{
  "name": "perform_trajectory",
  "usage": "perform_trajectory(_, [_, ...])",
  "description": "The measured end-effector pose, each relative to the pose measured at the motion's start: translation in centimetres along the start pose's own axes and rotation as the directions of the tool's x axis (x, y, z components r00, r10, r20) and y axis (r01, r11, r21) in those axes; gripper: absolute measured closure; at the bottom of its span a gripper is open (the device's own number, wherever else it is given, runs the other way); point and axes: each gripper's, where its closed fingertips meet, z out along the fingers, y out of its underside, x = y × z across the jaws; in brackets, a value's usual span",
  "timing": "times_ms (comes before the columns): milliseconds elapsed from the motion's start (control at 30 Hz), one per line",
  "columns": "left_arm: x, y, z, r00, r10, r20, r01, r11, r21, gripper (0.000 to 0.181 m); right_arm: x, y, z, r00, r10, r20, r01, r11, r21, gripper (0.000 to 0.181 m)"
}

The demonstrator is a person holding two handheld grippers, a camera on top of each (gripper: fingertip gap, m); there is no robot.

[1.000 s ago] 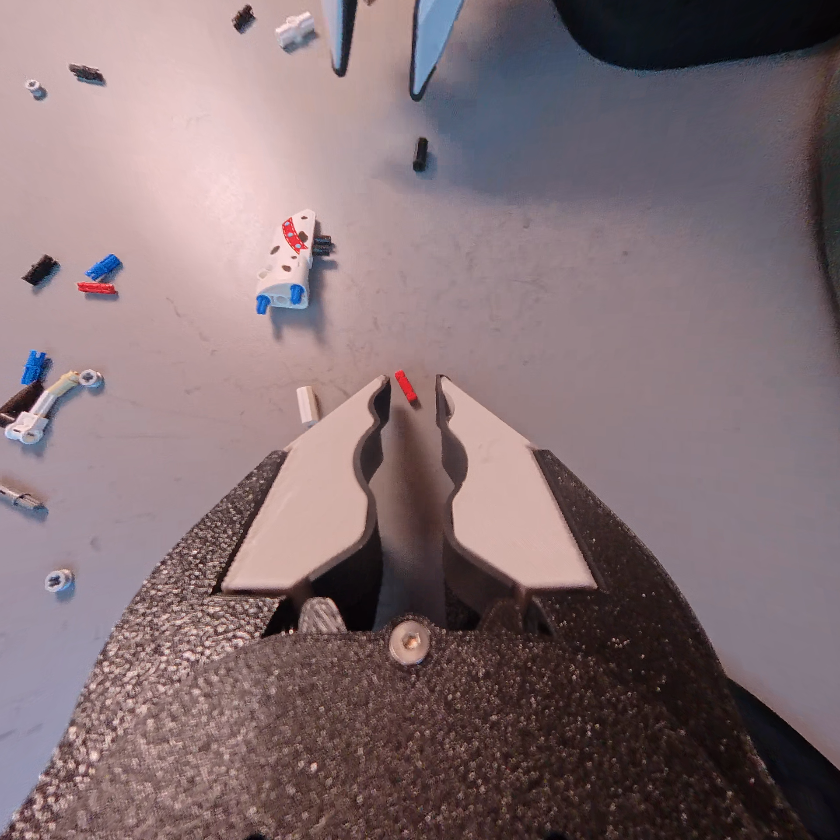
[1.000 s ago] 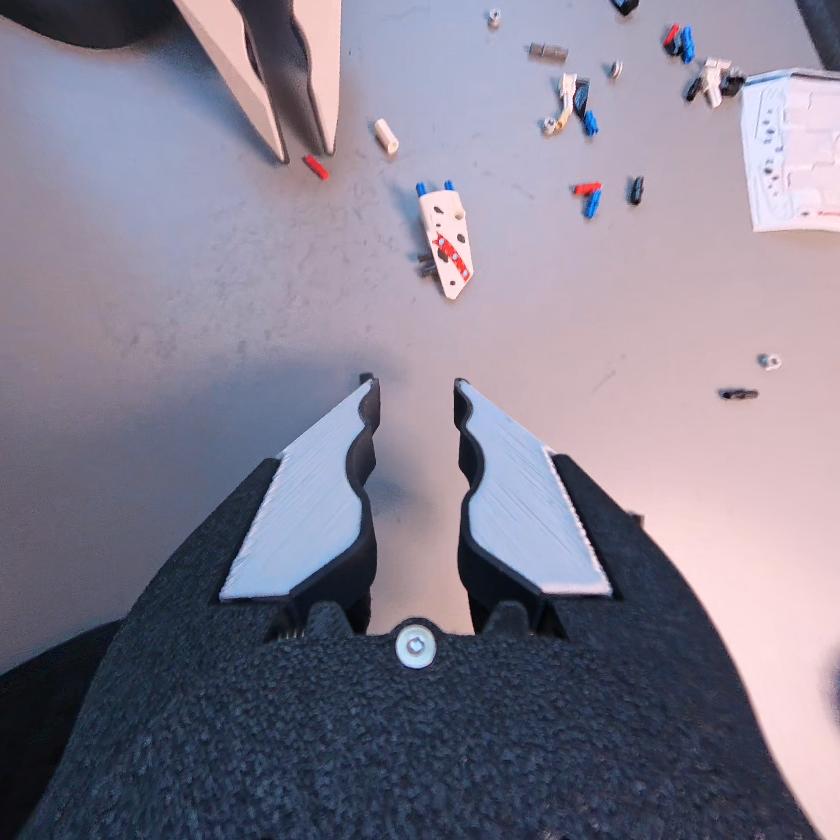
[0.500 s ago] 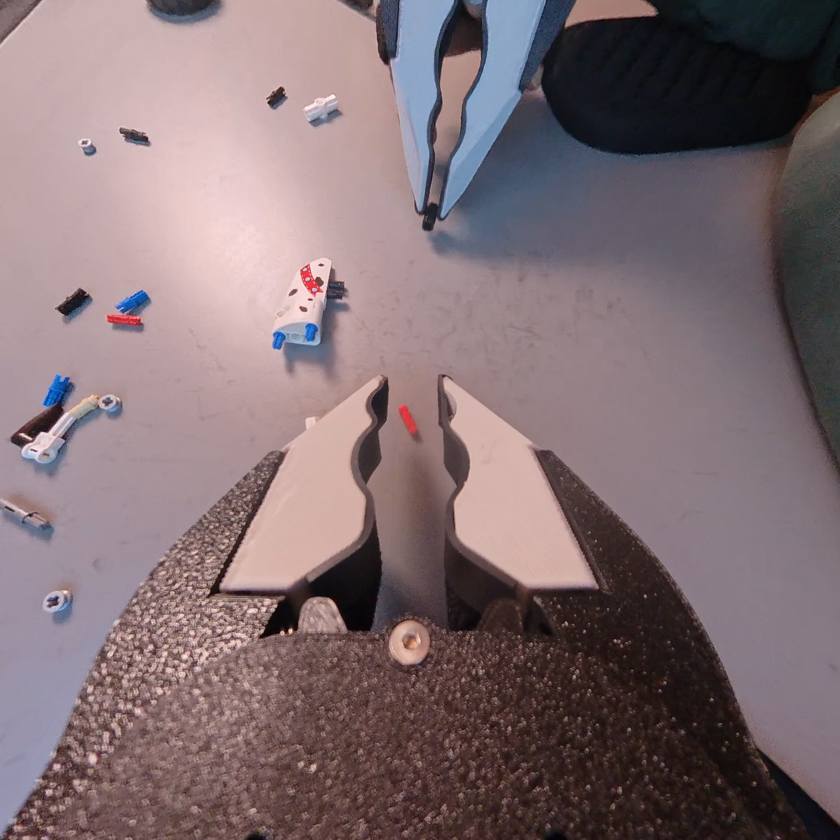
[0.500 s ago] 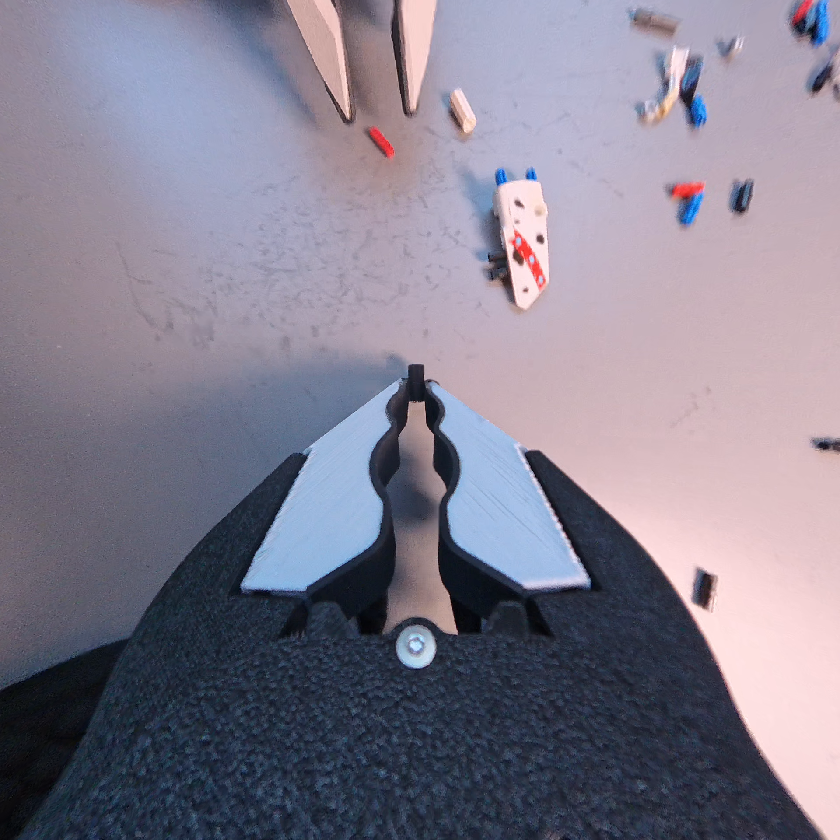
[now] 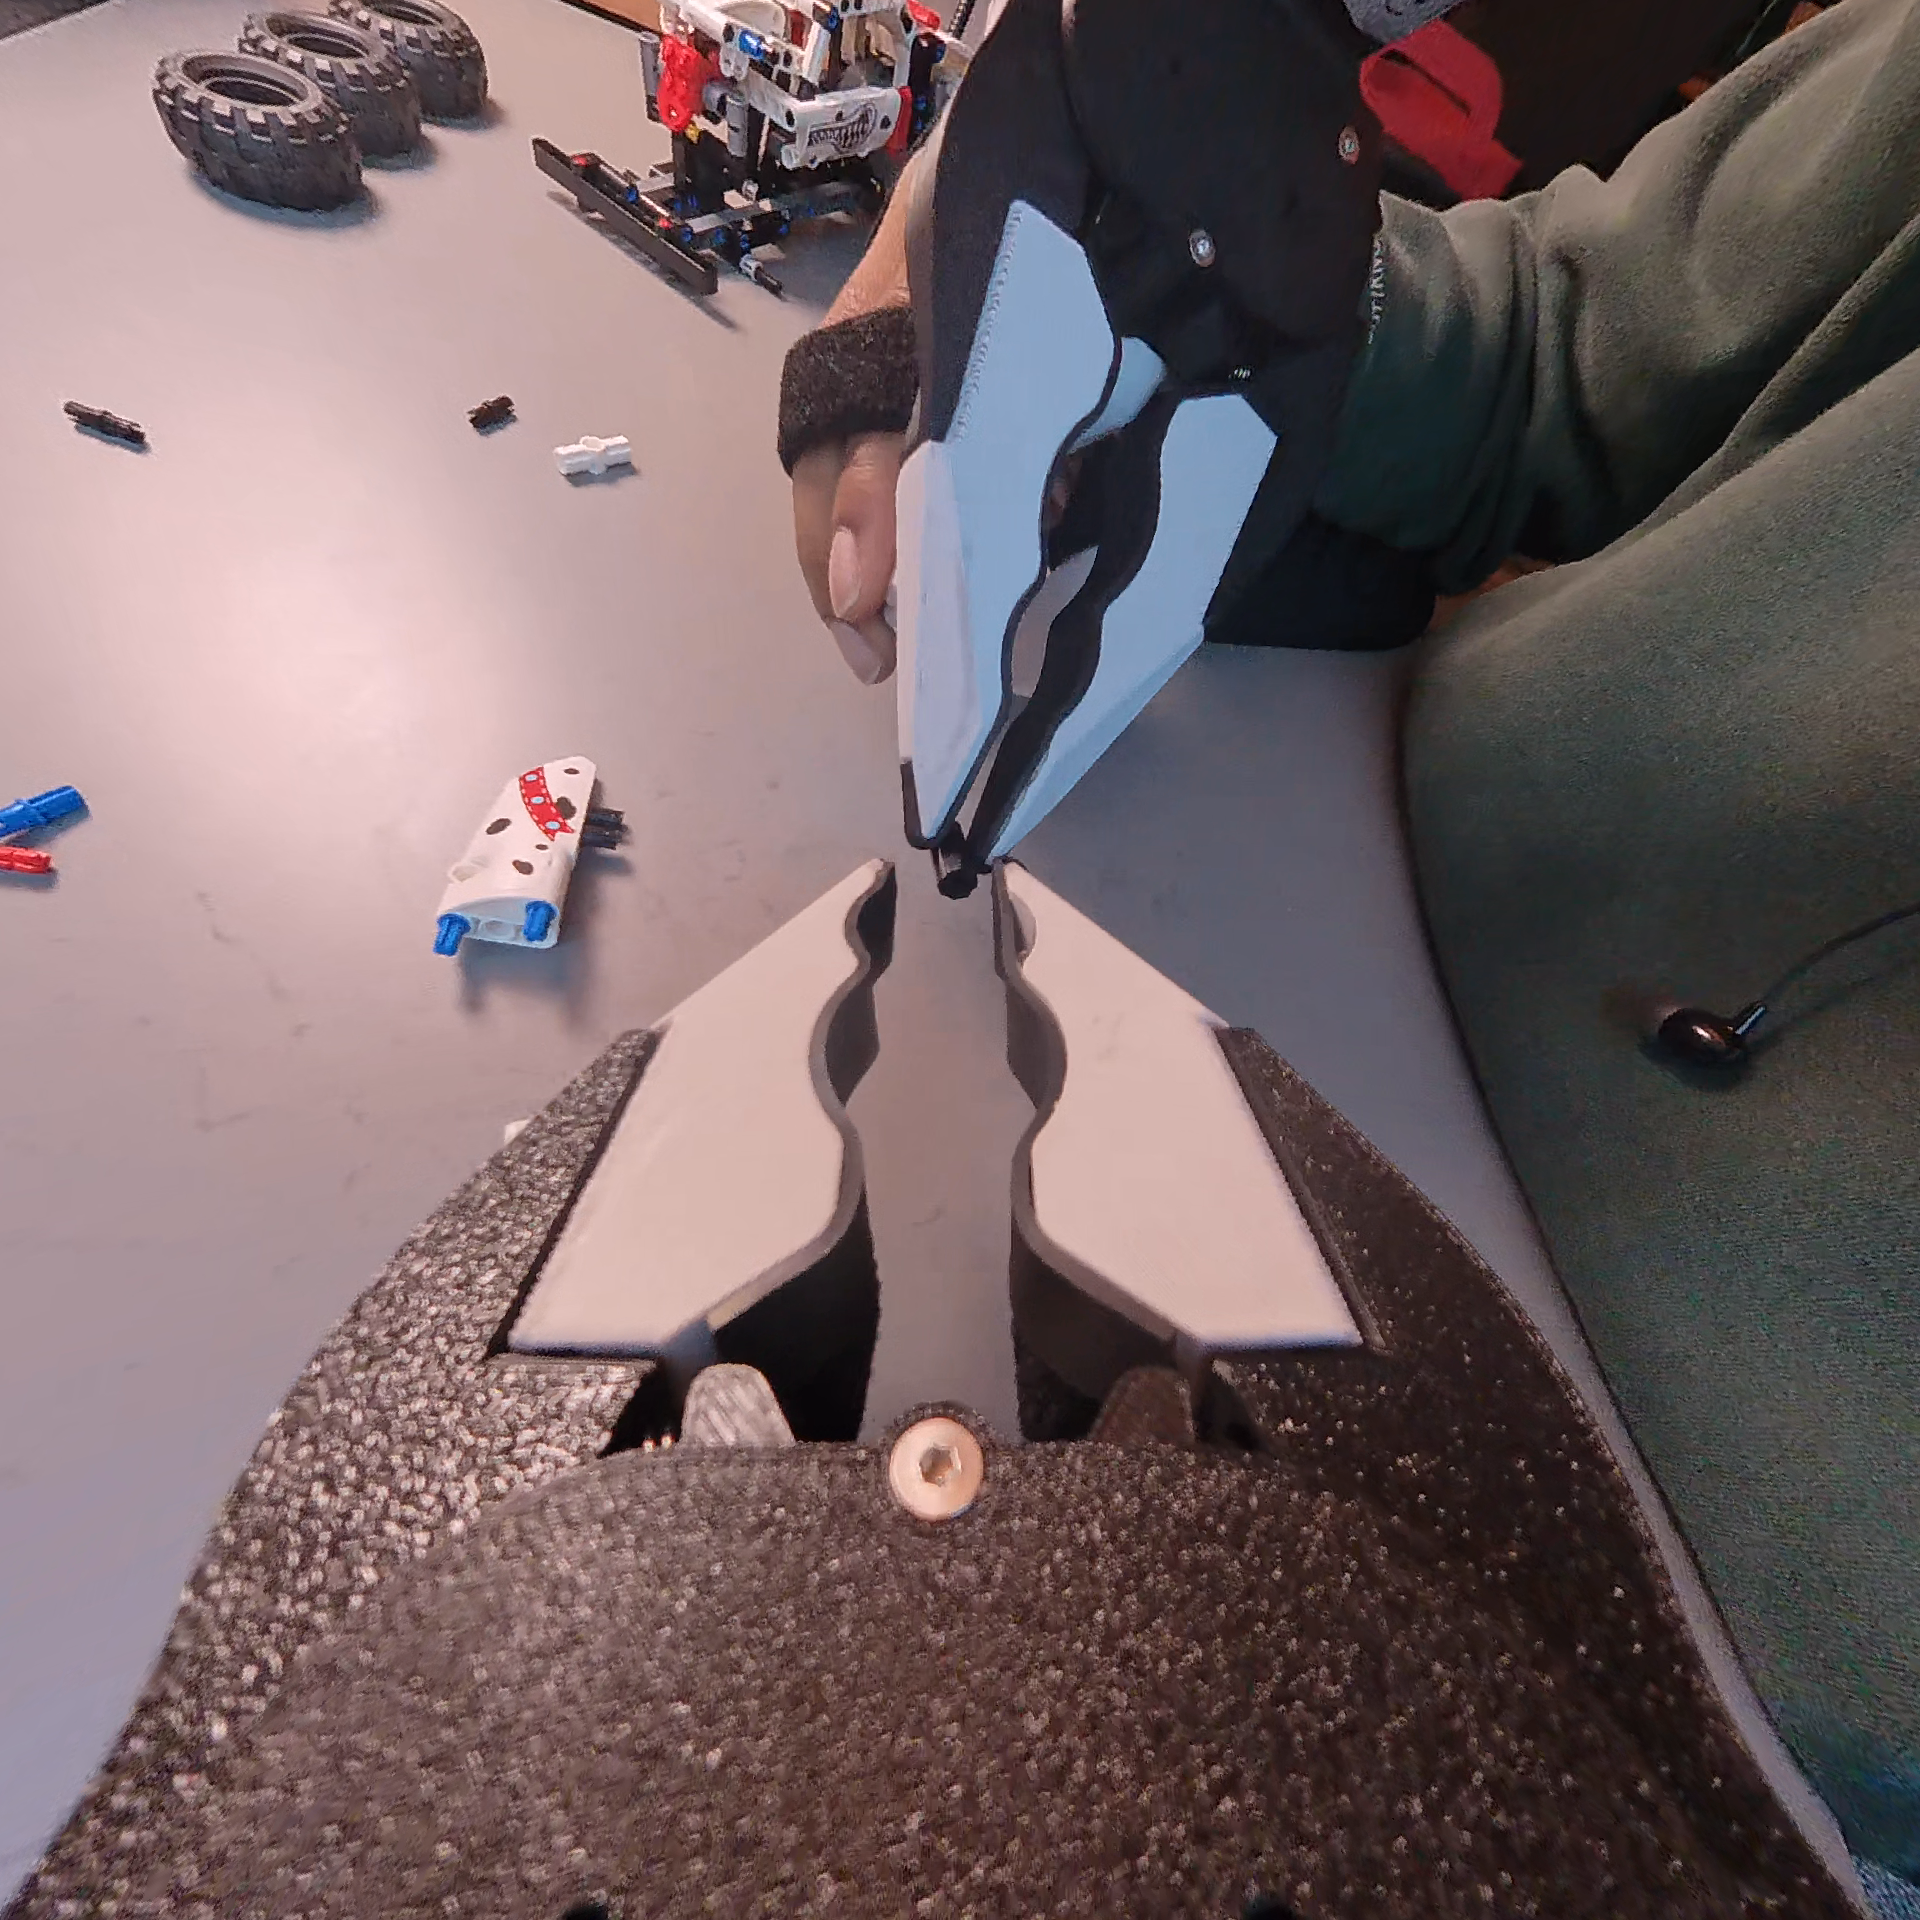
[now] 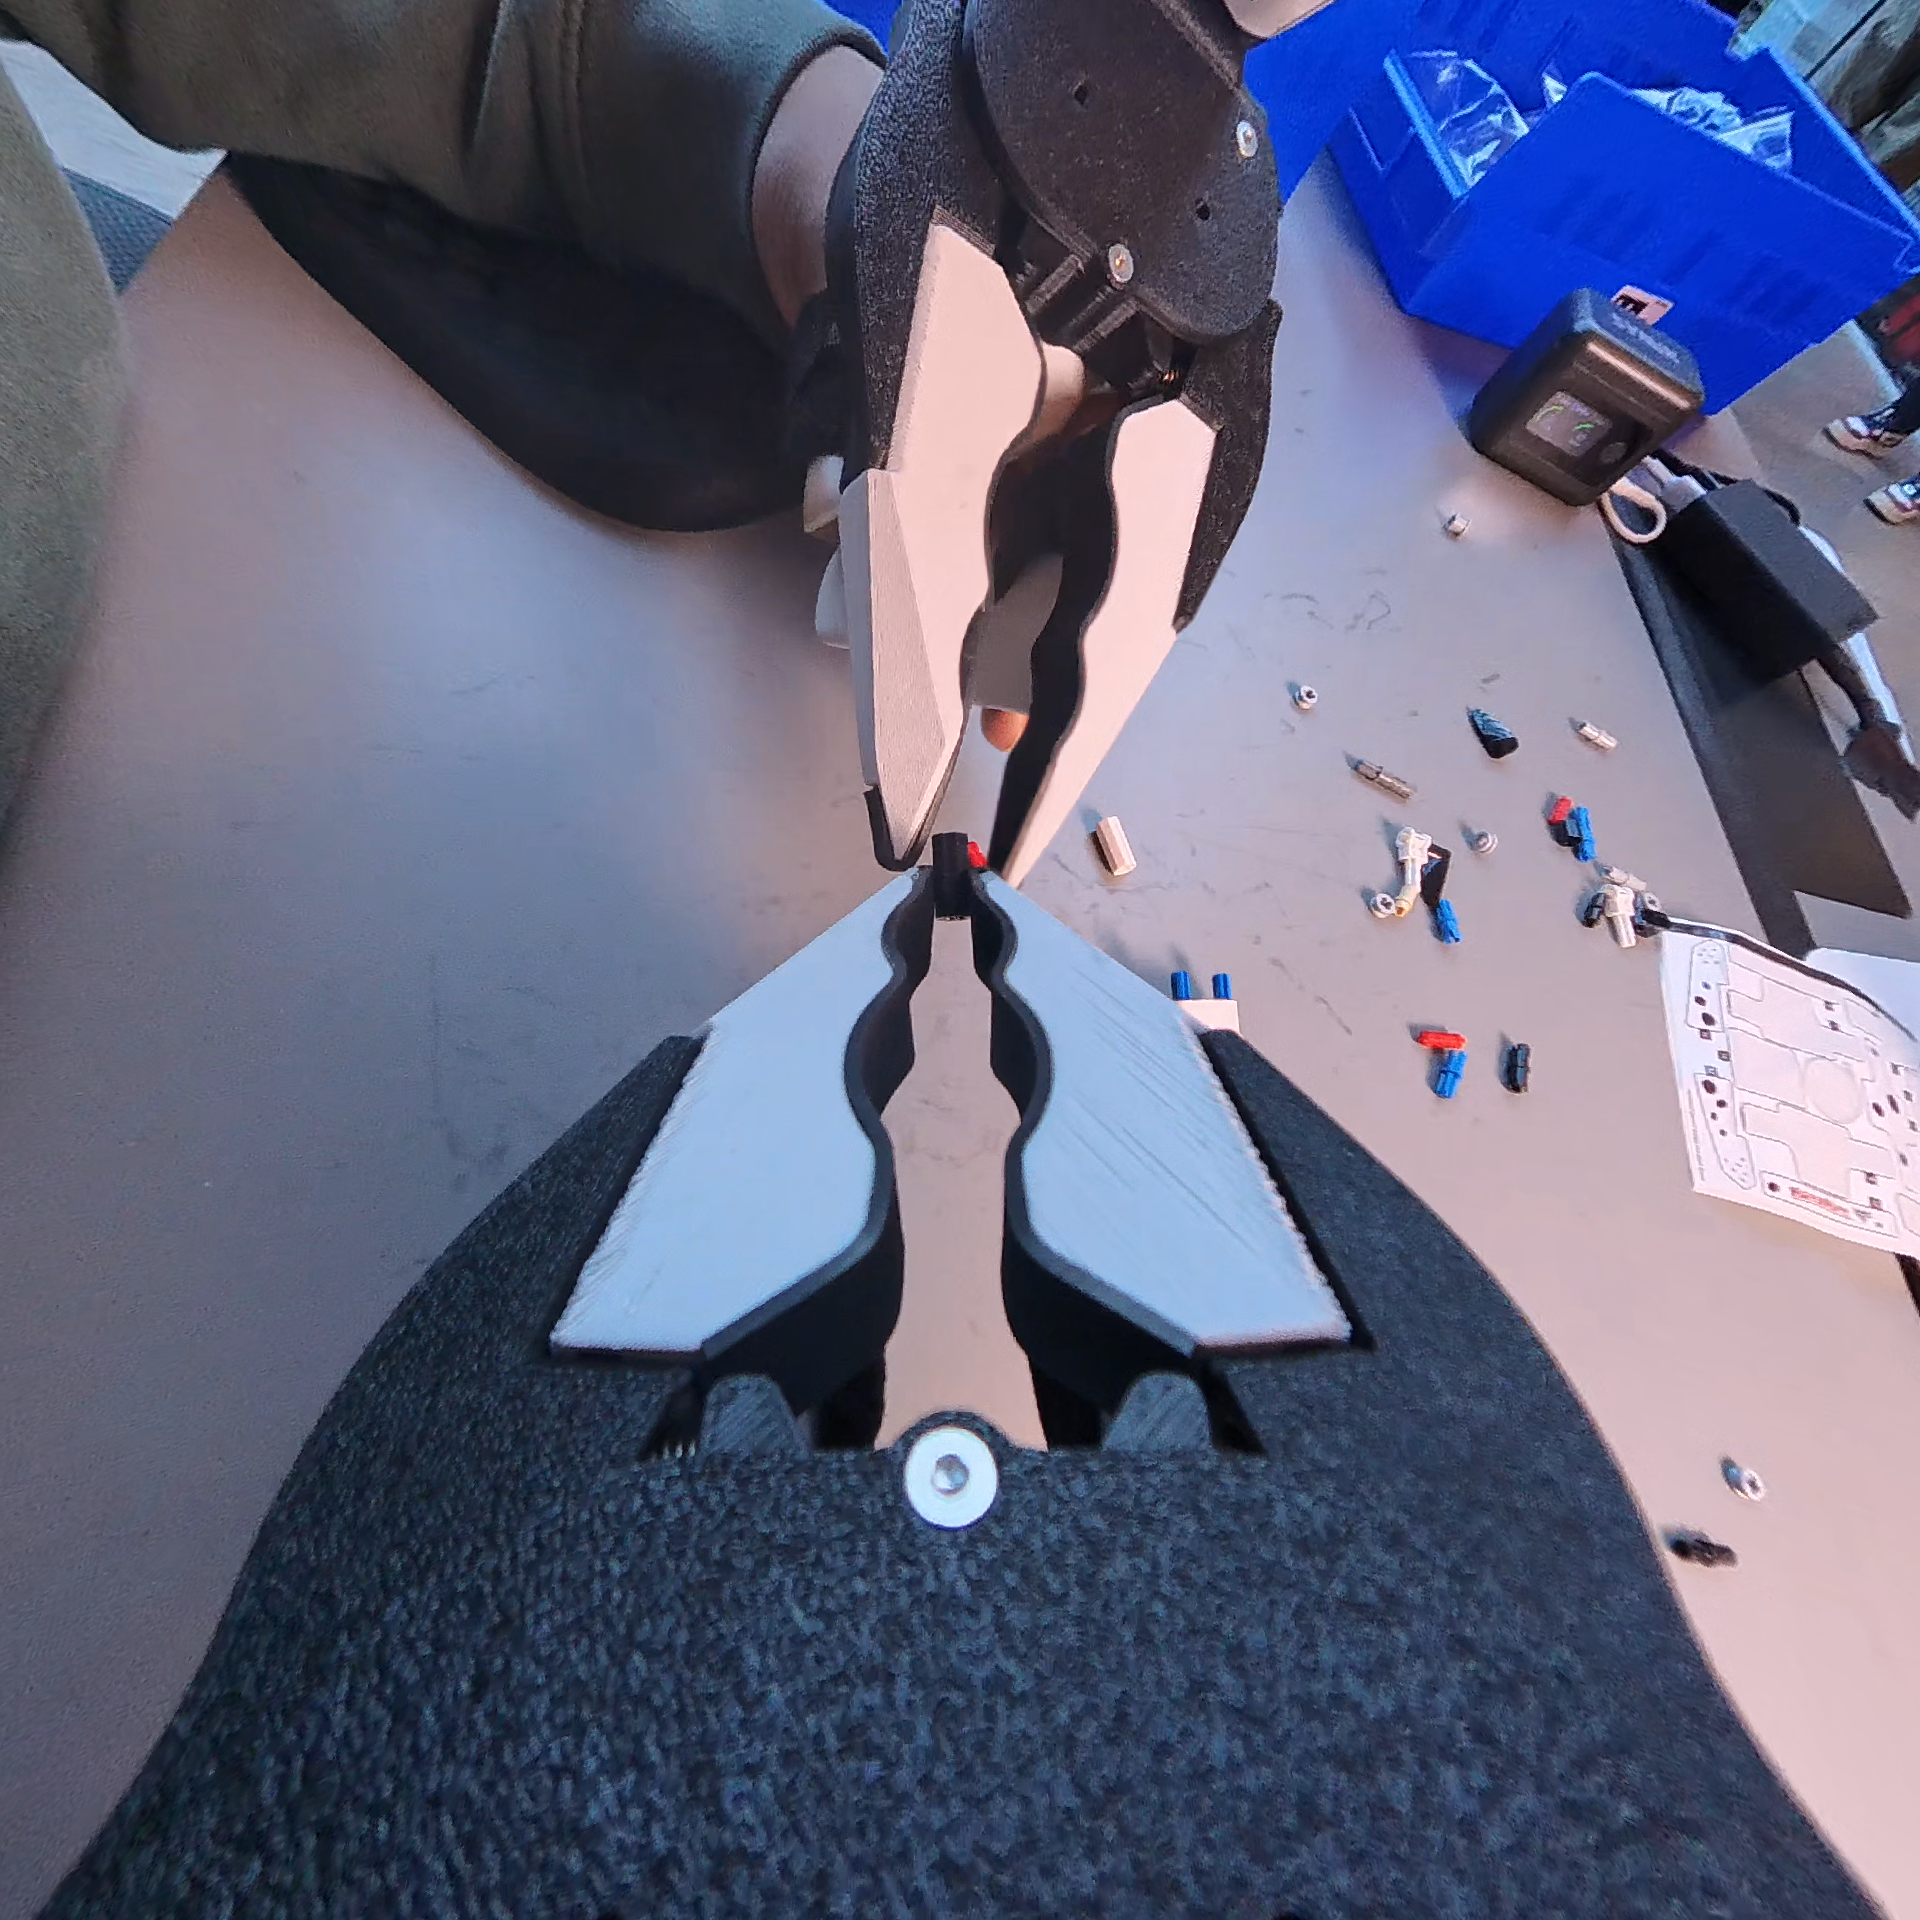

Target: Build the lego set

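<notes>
My right gripper (image 6: pixel 948 891) is shut on a short black pin (image 6: pixel 948 868), which sticks out past its fingertips. My left gripper (image 5: pixel 943 875) is open. The two grippers meet tip to tip, and the black pin (image 5: pixel 954 883) sits at the mouth of the left gripper's fingers, held by the right gripper (image 5: pixel 961 854). A small red pin (image 6: pixel 975 854) shows just behind the black pin, between the fingers of the left gripper (image 6: pixel 954 850); I cannot tell whether it lies on the table. A white panel (image 5: pixel 520 857) with a red sticker and blue pins lies on the table to the left.
A partly built model (image 5: pixel 790 94) and black tyres (image 5: pixel 312 94) stand at the far end. Loose pins (image 6: pixel 1444 1060), an instruction sheet (image 6: pixel 1797 1091), a small black device (image 6: pixel 1579 395) and blue bins (image 6: pixel 1621 187) are to the right. A green sleeve (image 5: pixel 1662 831) borders the table. Both grippers' tips are close together, under 4 cm apart.
The right gripper closed on the black pin and carried it over to the left gripper's tips. Both grippers tilted up, so more of the far table shows.
</notes>
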Motion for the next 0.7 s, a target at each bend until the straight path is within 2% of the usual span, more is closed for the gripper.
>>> perform_trajectory(133, [0.4, -0.3, -0.2, 0.999, -0.013, -0.032, 0.013, 1.0, 0.021, 0.173, -0.1, -0.1, -0.2, 1.0, -0.001, 0.004, 0.001, 1.0, 0.017, 0.175])
perform_trajectory(333, [0.5, -0.7, -0.5, 0.998, -0.035, -0.054, 0.037, 0.998, 0.044, 0.174, 0.1, -0.6, -0.4, 1.0, -0.02, -0.014, 0.02, 0.999, 0.047, 0.175])
perform_trajectory(400, [0.1, -0.8, -0.7, 0.999, -0.024, -0.031, 0.026, 0.999, 0.048, 0.174, 0.7, -0.1, -0.7, 1.0, -0.003, -0.013, 0.004, 0.999, 0.033, 0.167])
perform_trajectory(467, [-0.7, -0.7, -1.1, 1.0, -0.014, 0.017, 0.013, 0.999, 0.045, 0.174, 2.1, 1.7, -0.7, 0.998, 0.069, 0.012, -0.068, 0.997, -0.041, 0.15])
perform_trajectory(567, [-2.9, 0.0, -1.9, 0.988, 0.022, 0.154, -0.023, 1.0, 0.005, 0.174, 5.0, 4.3, -0.1, 0.981, 0.19, 0.031, -0.184, 0.972, -0.143, 0.143])
perform_trajectory(700, [-5.7, 0.6, -3.7, 0.953, 0.036, 0.3, -0.032, 0.999, -0.019, 0.174, 6.7, 7.2, 2.1, 0.973, 0.215, 0.081, -0.179, 0.93, -0.321, 0.137])
